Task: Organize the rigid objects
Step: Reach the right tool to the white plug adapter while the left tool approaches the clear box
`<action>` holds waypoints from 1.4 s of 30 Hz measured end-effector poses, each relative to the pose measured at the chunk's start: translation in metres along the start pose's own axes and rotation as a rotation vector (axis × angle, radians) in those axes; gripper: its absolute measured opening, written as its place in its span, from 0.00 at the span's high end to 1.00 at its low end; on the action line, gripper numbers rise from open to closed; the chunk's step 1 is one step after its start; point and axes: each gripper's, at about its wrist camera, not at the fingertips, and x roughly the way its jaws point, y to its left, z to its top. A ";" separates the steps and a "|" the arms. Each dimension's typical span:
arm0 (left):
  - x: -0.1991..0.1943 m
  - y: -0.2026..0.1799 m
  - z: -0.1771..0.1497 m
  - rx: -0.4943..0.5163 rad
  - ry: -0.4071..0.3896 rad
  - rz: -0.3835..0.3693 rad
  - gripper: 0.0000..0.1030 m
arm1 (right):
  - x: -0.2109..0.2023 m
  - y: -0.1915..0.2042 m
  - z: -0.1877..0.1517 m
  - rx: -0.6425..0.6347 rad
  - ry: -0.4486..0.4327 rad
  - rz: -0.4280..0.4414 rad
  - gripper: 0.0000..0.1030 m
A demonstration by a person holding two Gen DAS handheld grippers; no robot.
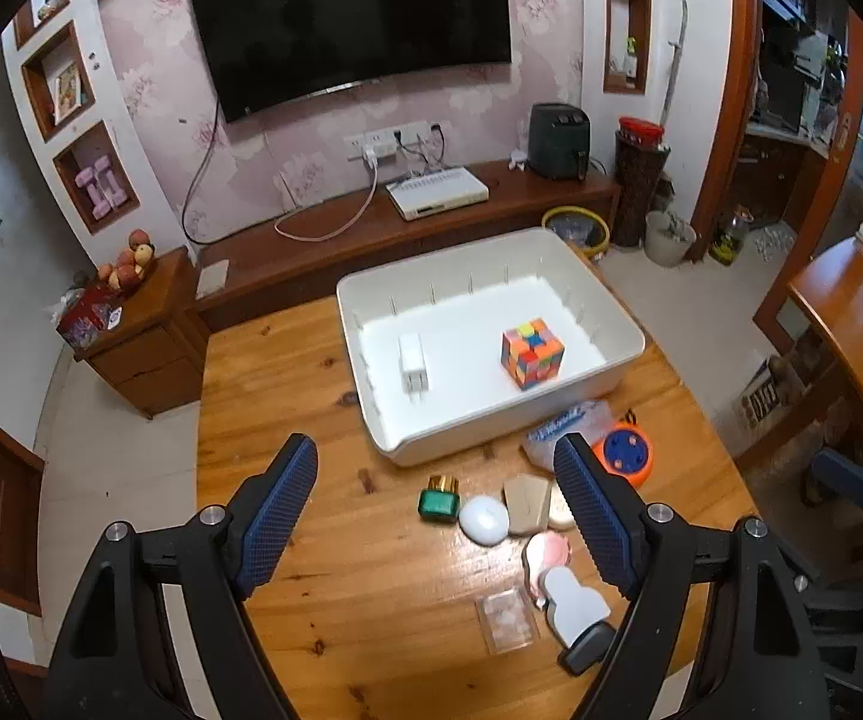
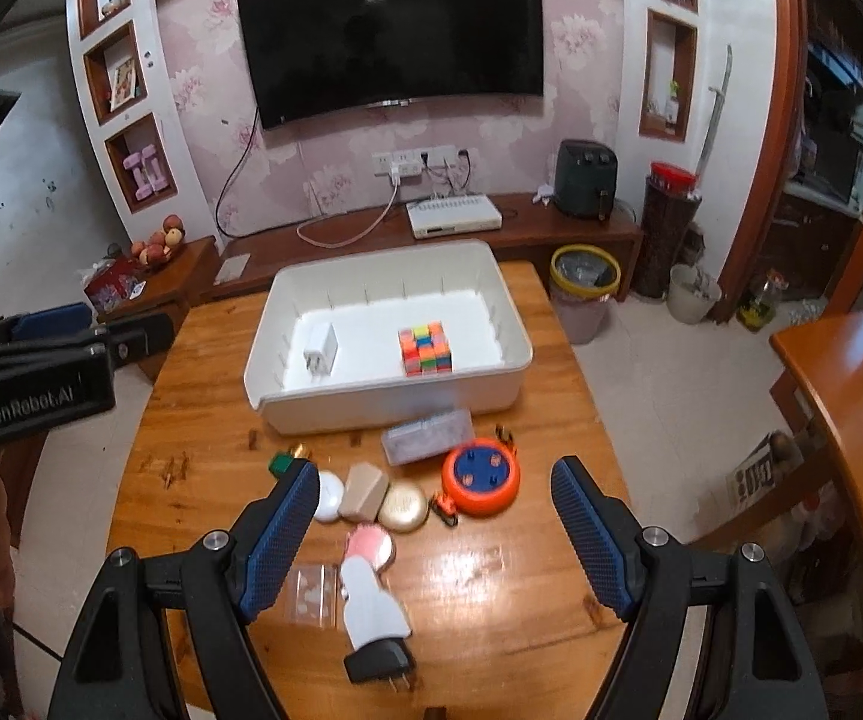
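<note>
We hold the left hand-held gripper wide apart over the wooden surface, gripping nothing; the right hand-held gripper is likewise spread wide and empty. Ahead of both sits the white bin, holding a white charger on its left side and a multicolored cube on its right, well apart. In front of the bin lies a loose cluster: a green bottle, a white round case, a beige box, a gold compact, a pink mirror, an orange reel, a clear plastic box, a small clear case, and a white plug adapter with a black end. Beyond the surface we see a wall-mounted television, a low wooden cabinet and a yellow-rimmed bin.
</note>
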 end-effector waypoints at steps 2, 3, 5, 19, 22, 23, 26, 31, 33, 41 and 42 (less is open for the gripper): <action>0.007 -0.001 -0.005 0.008 0.023 -0.007 0.19 | 0.005 -0.001 -0.012 0.002 0.016 0.013 0.22; 0.011 -0.001 -0.009 0.011 0.037 -0.011 0.19 | 0.009 0.000 -0.019 -0.004 0.025 0.015 0.22; 0.019 -0.003 -0.016 0.022 0.057 -0.017 0.19 | 0.016 0.004 -0.030 -0.016 0.041 0.017 0.22; 0.102 -0.018 -0.093 0.026 0.332 -0.047 0.19 | 0.107 0.042 -0.119 -0.177 0.219 0.073 0.22; 0.116 -0.012 -0.105 0.005 0.378 -0.012 0.19 | 0.128 0.044 -0.134 -0.190 0.277 0.082 0.22; 0.119 -0.010 -0.109 -0.011 0.398 -0.013 0.19 | 0.134 0.045 -0.139 -0.199 0.293 0.084 0.22; 0.126 -0.004 -0.118 -0.041 0.436 -0.012 0.19 | 0.149 0.050 -0.147 -0.237 0.321 0.071 0.22; 0.133 -0.001 -0.125 -0.065 0.465 -0.004 0.19 | 0.161 0.054 -0.147 -0.258 0.332 0.074 0.22; 0.135 -0.002 -0.125 -0.075 0.476 -0.008 0.19 | 0.164 0.057 -0.147 -0.278 0.333 0.077 0.22; 0.142 -0.011 -0.129 -0.096 0.540 -0.039 0.19 | 0.168 0.051 -0.148 -0.266 0.313 0.061 0.46; 0.144 -0.014 -0.129 -0.097 0.548 -0.049 0.19 | 0.168 0.046 -0.147 -0.247 0.313 0.054 0.46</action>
